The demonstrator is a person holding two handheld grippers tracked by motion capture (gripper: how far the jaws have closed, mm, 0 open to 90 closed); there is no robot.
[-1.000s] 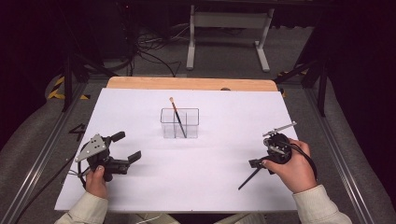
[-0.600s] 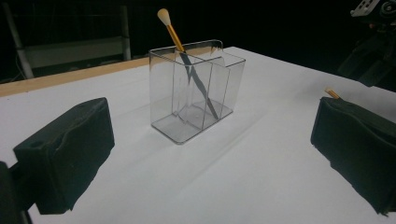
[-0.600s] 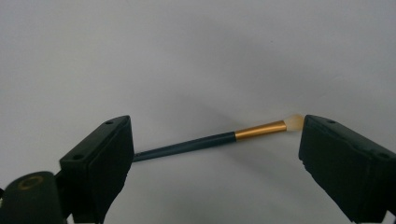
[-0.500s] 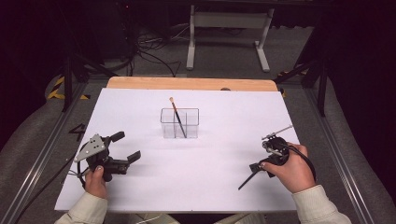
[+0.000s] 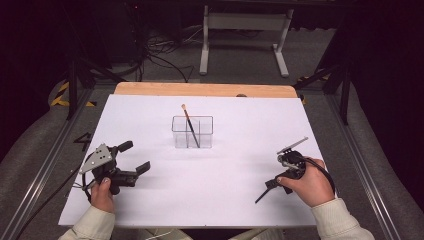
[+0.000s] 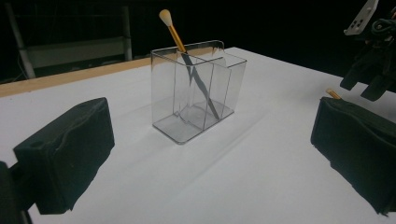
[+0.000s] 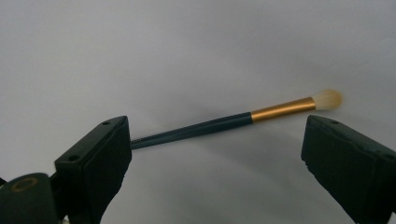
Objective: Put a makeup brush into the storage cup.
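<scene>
On the right side of the white bench [image 5: 150, 210] the right tool [image 5: 285, 172] hangs low with its jaws spread wide, gripping nothing. Its own camera looks straight down at a loose brush [image 7: 233, 122] lying flat on the sheet, dark handle running under the left jaw and gold ferrule with pale bristles pointing toward the other jaw. That framing reads as a lineup for a pick: jaws either side of the handle, not yet closed on it. High view shows this brush as a thin dark line [image 5: 264, 192] just below the person's right hand [image 5: 310, 185]; cannot tell whether the jaws touch it.

Mid-bench stands a clear divided holder [image 5: 192, 132], upright, well apart from both tools. One brush [image 5: 190, 126] already leans in it, bristles up, handle foot resting in the middle compartment as the left gripper view shows [image 6: 194, 77]. Probably the loose brush is meant to join it, bristles up likewise.

Left tool [image 5: 131, 160] sits near the bench's left front, released, jaws wide, holding nothing, and pointed at the holder. Likely parked there to steady the holder if needed, since light clear plastic could tip when a brush drops in.
</scene>
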